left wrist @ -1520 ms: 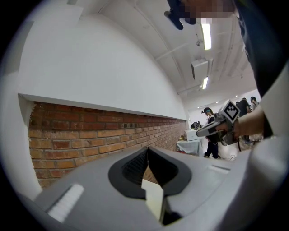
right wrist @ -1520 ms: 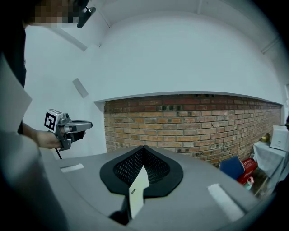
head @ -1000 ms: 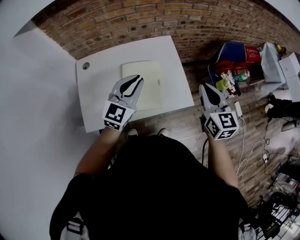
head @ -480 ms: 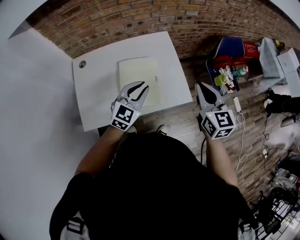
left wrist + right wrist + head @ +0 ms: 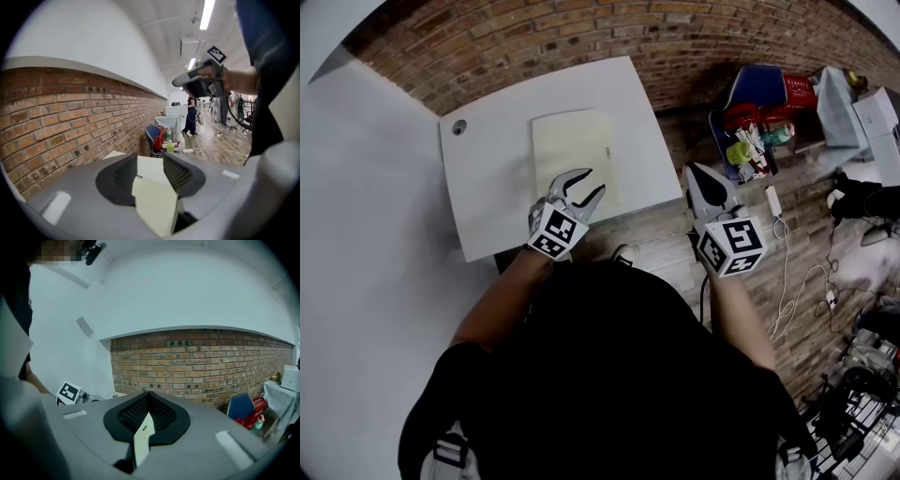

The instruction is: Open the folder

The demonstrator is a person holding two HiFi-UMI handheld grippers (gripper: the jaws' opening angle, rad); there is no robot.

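A white table (image 5: pixel 492 202) is standing against the brick wall, straight ahead of the left gripper (image 5: pixel 592 180). A pale folder (image 5: pixel 572 150) is lying flat and closed on it, its near corner reaching under that gripper's tips. A small round grommet (image 5: pixel 458 126) is sitting in the tabletop, well ahead of the gripper and off to its left.

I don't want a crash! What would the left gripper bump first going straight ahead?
Probably the cream folder, though depth is unclear. On the left gripper the fingers have just been opening, gripping nothing.
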